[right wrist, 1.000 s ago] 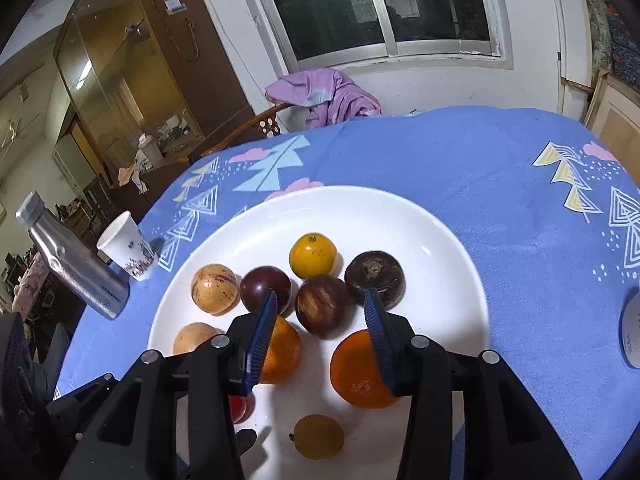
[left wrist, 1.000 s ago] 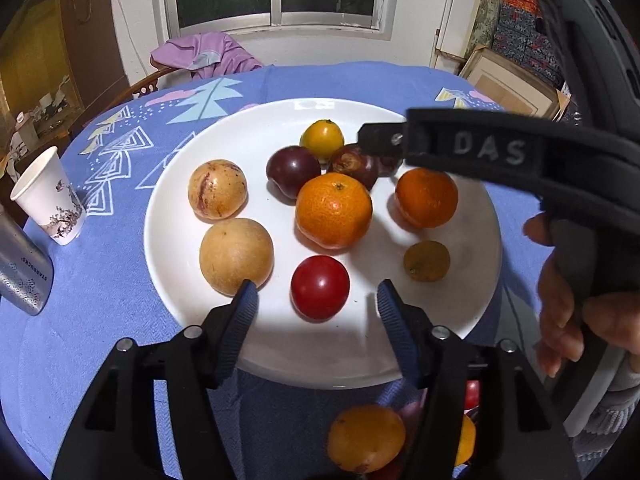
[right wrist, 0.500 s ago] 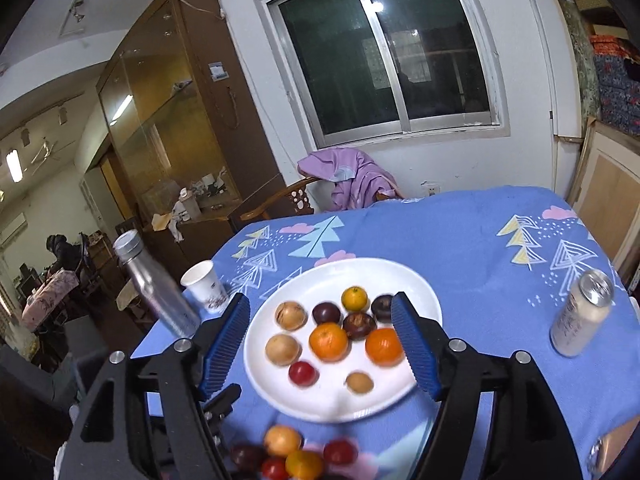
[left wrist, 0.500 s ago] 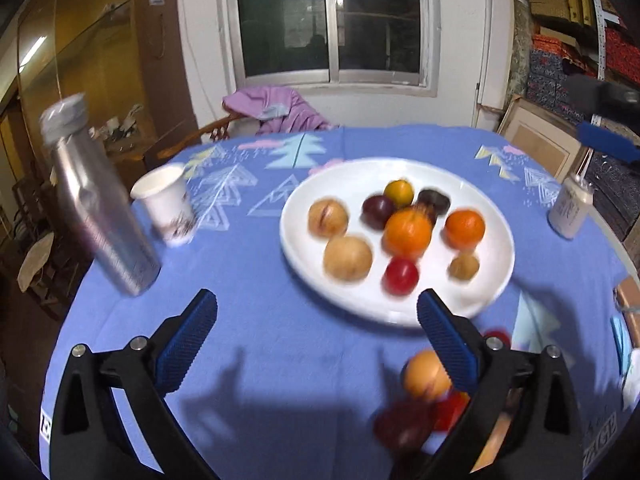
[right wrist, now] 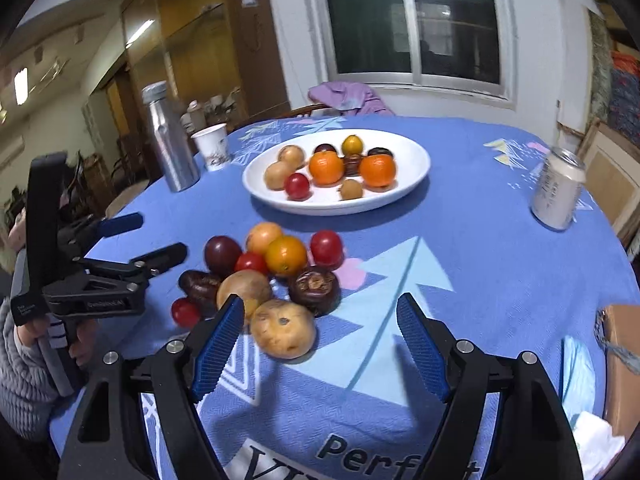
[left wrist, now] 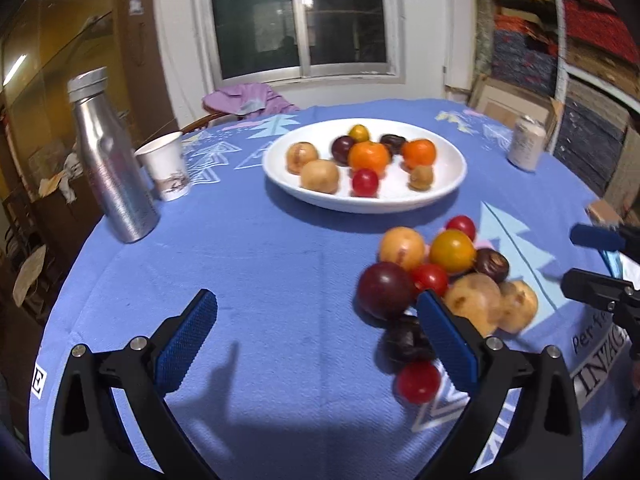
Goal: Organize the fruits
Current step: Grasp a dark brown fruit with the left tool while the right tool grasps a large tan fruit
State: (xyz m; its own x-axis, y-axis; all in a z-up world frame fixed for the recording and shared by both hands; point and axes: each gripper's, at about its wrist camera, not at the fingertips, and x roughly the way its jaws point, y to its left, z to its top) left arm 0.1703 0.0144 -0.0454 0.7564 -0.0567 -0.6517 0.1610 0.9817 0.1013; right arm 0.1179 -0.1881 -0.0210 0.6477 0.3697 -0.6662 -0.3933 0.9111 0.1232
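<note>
On the worktop, the loose fruit pile lies just ahead-left of the wide, empty right claw, nearer than the wide-open left claw.

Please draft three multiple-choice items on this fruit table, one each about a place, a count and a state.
1. Where does the silver bottle stand relative to the paper cup?
A. On the white plate
B. Beside the cup, on the tablecloth
C. Next to the drink can

2. How many large orange citrus fruits lie on the white plate?
A. None
B. Two
C. Five

3. How do the jaws of the right gripper stand?
A. Open, with nothing clamped
B. Shut on a red tomato
C. Shut on the drink can

Answers: 1 B, the bottle and cup stand side by side left of the plate, far from the drink can. 2 B, two oranges sit near the plate's middle. 3 A, bare tablecloth shows between the blue pads, and the pile of loose fruit lies ahead.
</note>
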